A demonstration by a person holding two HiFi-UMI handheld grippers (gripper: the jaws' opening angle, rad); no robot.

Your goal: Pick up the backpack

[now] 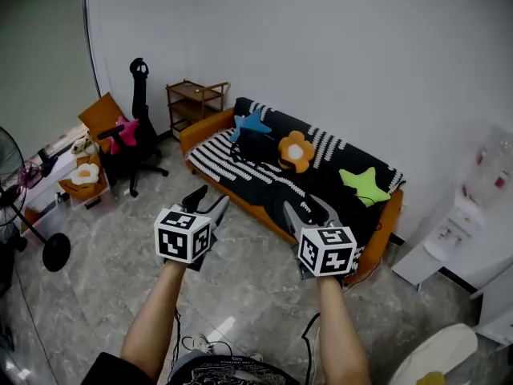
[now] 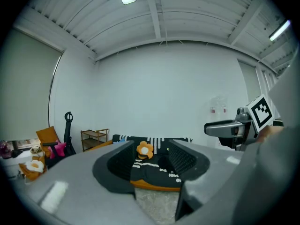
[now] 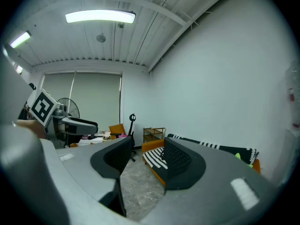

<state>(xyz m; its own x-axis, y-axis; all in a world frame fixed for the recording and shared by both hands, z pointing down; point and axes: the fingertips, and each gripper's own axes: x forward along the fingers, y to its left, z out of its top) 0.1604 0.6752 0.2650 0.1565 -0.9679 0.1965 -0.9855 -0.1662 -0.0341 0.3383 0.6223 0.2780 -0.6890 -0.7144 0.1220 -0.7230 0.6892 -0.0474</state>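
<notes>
A black backpack [image 1: 253, 146] rests on the seat of an orange sofa [image 1: 210, 125] with a black-and-white striped cover, between a blue star cushion [image 1: 252, 123] and an orange flower cushion [image 1: 296, 151]. Both grippers are held up in the air over the floor, well short of the sofa. My left gripper [image 1: 207, 201] is open and empty; its own view frames the sofa and the flower cushion [image 2: 145, 149] between its jaws. My right gripper [image 1: 309, 211] is open and empty too, and points at the sofa's left end [image 3: 153, 146].
A green star cushion [image 1: 364, 185] lies at the sofa's right end. A black office chair [image 1: 135, 139] and a wooden shelf [image 1: 195, 103] stand left of the sofa. A fan [image 1: 14, 184] and boxes [image 1: 80, 181] sit at far left, a water dispenser [image 1: 473, 215] at right.
</notes>
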